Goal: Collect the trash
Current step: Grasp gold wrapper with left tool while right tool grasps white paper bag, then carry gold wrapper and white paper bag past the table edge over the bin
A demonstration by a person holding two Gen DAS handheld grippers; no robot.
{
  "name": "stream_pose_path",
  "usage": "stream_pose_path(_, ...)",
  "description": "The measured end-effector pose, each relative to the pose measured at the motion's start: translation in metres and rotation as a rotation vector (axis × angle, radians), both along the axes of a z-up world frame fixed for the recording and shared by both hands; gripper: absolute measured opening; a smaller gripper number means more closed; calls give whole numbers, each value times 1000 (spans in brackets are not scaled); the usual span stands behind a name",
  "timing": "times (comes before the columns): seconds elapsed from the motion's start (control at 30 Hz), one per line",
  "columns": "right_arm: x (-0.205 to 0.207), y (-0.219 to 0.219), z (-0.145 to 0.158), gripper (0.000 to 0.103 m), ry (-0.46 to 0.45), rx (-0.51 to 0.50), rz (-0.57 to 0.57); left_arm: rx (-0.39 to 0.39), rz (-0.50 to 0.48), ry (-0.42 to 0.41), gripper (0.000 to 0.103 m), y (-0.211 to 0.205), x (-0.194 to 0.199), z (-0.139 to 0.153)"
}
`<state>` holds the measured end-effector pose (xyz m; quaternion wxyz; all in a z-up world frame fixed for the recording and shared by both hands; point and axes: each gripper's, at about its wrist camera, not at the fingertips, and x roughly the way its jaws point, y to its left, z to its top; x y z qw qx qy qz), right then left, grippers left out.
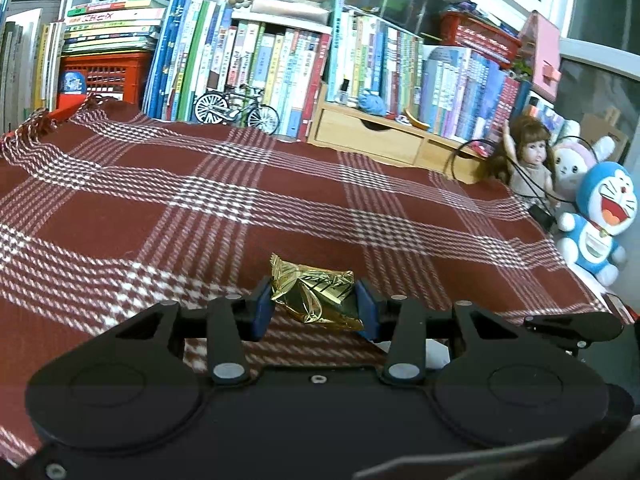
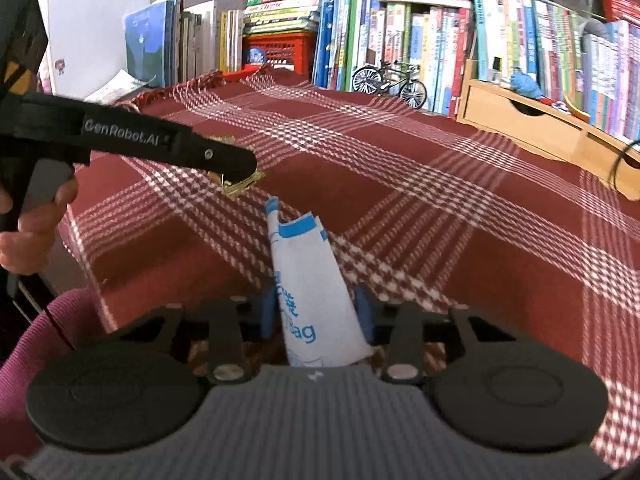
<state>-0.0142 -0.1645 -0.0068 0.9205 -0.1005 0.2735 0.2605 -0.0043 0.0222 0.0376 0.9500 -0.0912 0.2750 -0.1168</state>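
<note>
A crumpled gold foil wrapper [image 1: 304,286] is pinched between the blue pads of my left gripper [image 1: 315,306], just above the red plaid tablecloth [image 1: 280,200]. The right wrist view shows that same left gripper [image 2: 236,166] from the side at the upper left, held by a hand [image 2: 24,220], with the gold wrapper [image 2: 237,186] poking out under its tip. My right gripper [image 2: 316,310] is shut on a white and blue plastic bag [image 2: 308,260], which stands up and forward from between its pads over the cloth.
Rows of books [image 1: 280,52] line the back, with a red basket [image 1: 104,72], a toy bicycle [image 1: 236,110] and a wooden drawer unit [image 1: 372,136]. A doll [image 1: 528,152] and plush toys [image 1: 604,216] sit at the right. The table's left edge [image 2: 76,236] drops to a pink seat [image 2: 44,332].
</note>
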Motion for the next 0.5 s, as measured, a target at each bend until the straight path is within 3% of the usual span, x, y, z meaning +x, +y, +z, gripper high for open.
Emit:
stream_pose_path(0.17, -22, -7, 3, 35, -15, 30, -24, -11, -23, 7, 41, -1, -22, 1)
stream_pose_path(0.5, -75, -22, 2, 34, 8, 123, -35, -15, -68, 23, 41, -7, -84, -2)
